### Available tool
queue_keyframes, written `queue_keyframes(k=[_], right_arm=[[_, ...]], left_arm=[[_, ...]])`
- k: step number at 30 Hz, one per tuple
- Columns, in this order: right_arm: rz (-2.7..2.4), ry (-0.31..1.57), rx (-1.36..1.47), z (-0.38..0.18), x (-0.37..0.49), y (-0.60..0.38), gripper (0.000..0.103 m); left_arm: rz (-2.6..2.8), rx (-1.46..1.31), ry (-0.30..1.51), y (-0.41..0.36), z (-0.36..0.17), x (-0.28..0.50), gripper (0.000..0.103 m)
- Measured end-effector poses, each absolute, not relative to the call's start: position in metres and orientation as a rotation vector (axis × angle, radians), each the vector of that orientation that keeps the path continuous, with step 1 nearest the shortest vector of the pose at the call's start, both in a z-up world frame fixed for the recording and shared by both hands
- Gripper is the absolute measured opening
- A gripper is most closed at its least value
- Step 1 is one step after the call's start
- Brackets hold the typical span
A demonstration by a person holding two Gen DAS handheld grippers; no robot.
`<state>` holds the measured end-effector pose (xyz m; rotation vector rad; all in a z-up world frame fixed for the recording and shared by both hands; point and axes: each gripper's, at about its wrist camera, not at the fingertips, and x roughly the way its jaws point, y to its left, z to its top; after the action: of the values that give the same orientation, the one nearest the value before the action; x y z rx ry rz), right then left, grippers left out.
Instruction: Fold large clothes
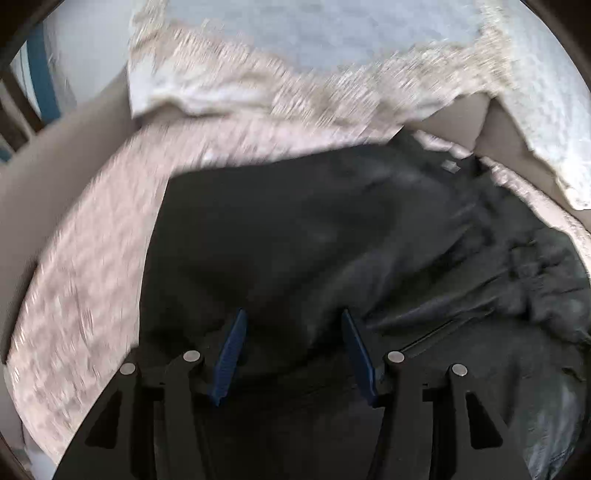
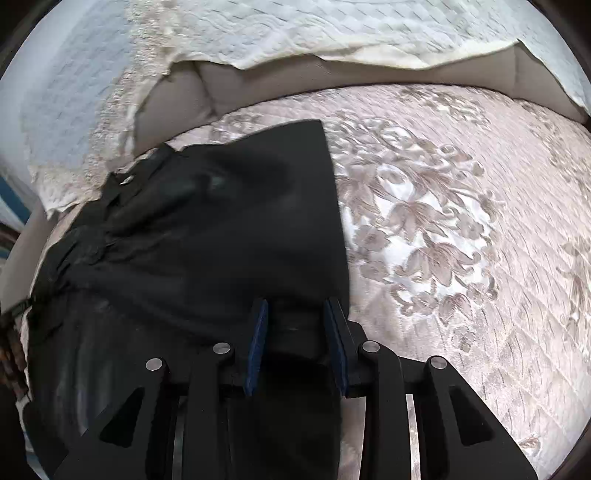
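A large black garment (image 1: 295, 229) lies spread on a pale flowered bedspread (image 1: 85, 266). The left wrist view is blurred by motion. My left gripper (image 1: 293, 314) hovers over the garment's dark cloth, its blue pads (image 1: 229, 358) wide apart with nothing pinched between them. In the right wrist view the black garment (image 2: 221, 229) shows a straight folded edge on its right side. My right gripper (image 2: 295, 306) sits at the near corner of that edge, and a thick fold of black cloth fills the gap between its pads (image 2: 256, 343). The garment's bunched end lies at the left.
The bedspread (image 2: 461, 221) stretches far to the right of the garment. A white quilted cover (image 2: 295, 33) hangs along the beige padded back (image 2: 369, 74) behind it. A blue strip (image 1: 40, 74) shows at the far left.
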<state>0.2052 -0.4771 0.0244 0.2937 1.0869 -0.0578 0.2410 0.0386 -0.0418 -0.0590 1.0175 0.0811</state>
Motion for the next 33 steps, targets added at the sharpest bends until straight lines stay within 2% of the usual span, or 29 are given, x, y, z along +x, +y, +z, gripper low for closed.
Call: queue_keyframes(k=[1,4,7,13,20,33], right_arm=[[-0.063,1.076,0.298,0.029,0.204,-0.477,0.034],[-0.041,1.028,0.292,0.052,0.191,-0.471,0.05],[-0.015,0.992,0.285,0.071,0.169,-0.461,0.052],[0.062,0.943,0.296,0.09,0.113,-0.433,0.064],[0.099,0.942,0.302,0.089,0.072,-0.407,0.065],[0.139,0.929,0.275,0.096,0.029,-0.375,0.065]], left_arm=[[0.072,-0.065,1.008,0.04,-0.041,0.238,0.056],[0.037,-0.09,0.966,0.04,-0.025,0.219,0.056],[-0.004,-0.089,0.931,0.034,-0.01,0.196,0.056],[-0.069,-0.076,0.879,0.024,0.008,0.135,0.059],[-0.063,-0.05,0.893,0.016,0.004,0.077,0.06],[-0.044,-0.088,0.86,0.017,0.011,0.028,0.06]])
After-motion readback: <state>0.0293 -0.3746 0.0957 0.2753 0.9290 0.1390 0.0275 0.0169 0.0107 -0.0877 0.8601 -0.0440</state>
